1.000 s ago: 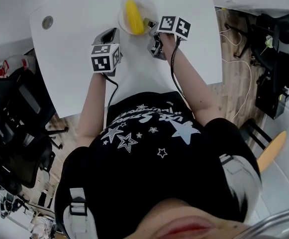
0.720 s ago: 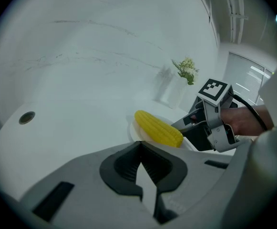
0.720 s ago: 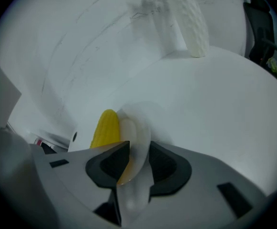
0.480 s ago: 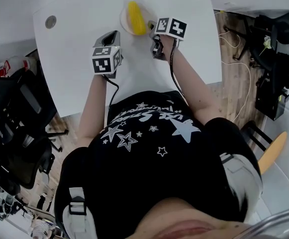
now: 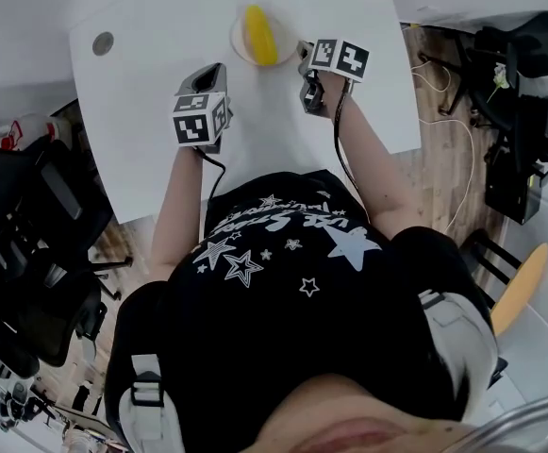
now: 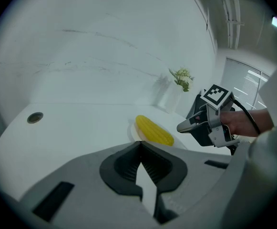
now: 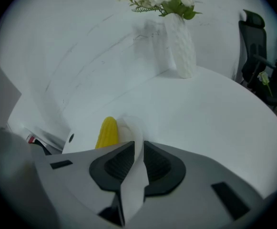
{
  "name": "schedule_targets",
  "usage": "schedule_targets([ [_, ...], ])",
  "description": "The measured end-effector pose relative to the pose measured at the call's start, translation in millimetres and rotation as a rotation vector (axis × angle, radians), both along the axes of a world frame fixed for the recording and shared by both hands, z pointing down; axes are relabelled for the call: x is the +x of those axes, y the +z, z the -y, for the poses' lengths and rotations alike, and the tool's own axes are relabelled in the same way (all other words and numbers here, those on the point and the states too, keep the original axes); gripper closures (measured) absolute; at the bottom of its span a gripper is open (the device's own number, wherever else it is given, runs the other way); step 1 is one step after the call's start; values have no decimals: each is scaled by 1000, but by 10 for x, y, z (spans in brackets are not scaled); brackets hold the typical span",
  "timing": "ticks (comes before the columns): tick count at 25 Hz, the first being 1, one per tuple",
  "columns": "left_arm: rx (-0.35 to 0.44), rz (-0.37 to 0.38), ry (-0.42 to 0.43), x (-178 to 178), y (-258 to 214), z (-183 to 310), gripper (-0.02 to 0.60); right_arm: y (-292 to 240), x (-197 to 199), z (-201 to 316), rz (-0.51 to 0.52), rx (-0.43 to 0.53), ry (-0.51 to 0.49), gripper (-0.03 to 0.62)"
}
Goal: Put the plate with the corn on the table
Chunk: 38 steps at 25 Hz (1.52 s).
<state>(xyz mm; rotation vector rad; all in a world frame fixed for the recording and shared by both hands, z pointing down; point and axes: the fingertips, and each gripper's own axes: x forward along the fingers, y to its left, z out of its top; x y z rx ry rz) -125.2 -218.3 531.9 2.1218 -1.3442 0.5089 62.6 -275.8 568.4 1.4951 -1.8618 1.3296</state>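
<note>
On white table (image 5: pixel 160 111), corn plate (image 5: pixel 239 41); left gripper (image 6: pixel 139 146) pinched, right gripper (image 7: pixel 138 146) narrowing, apart, empty; wood floor (image 5: pixel 443 135).

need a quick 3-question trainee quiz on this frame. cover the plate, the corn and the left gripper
1. True or false: the plate rests on the table.
2. The corn lies: A on the plate; B on the bare table; C between a gripper's jaws.
3. Short answer: how do the jaws of the left gripper stand, and is anything between them?

Key: 1 true. 2 A. 3 shut, with nothing between them.
</note>
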Motion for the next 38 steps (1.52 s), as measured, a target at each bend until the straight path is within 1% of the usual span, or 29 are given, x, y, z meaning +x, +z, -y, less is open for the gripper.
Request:
schedule_targets([
  [3,8,-21,13,-59,-17,-108,575,-106,56,-123,-40,45,18,560],
  [6,17,-33,61,-52,-3,-185,575,-173,100,-275,-87,77,28,570],
  [10,30,-35,122,10,12,-309,575,-221,105,-532,-142,124,6,580],
  [15,47,-19,144,127,-122,-527,575,-314,112,-755,-131,153,-22,586],
  [18,58,3,127,149,-191,-645,575,-408,120,-813,-108,177,-54,588],
  [20,57,10,99,177,-230,-732,575,-477,149,-867,-100,192,-84,588],
  [23,61,2,50,234,-318,-959,575,-554,169,-1039,-85,203,-134,588],
  [26,66,3,22,294,-373,-1222,575,-602,149,-1266,-59,220,-183,588],
  [29,75,2,-13,391,-444,-1427,575,-642,198,-1458,-11,224,-198,588],
  [33,85,15,-22,527,-502,-1784,575,-692,304,-1769,-8,241,-228,588],
  [38,115,16,-44,718,-619,-2151,575,-791,486,-2155,36,264,-234,588],
])
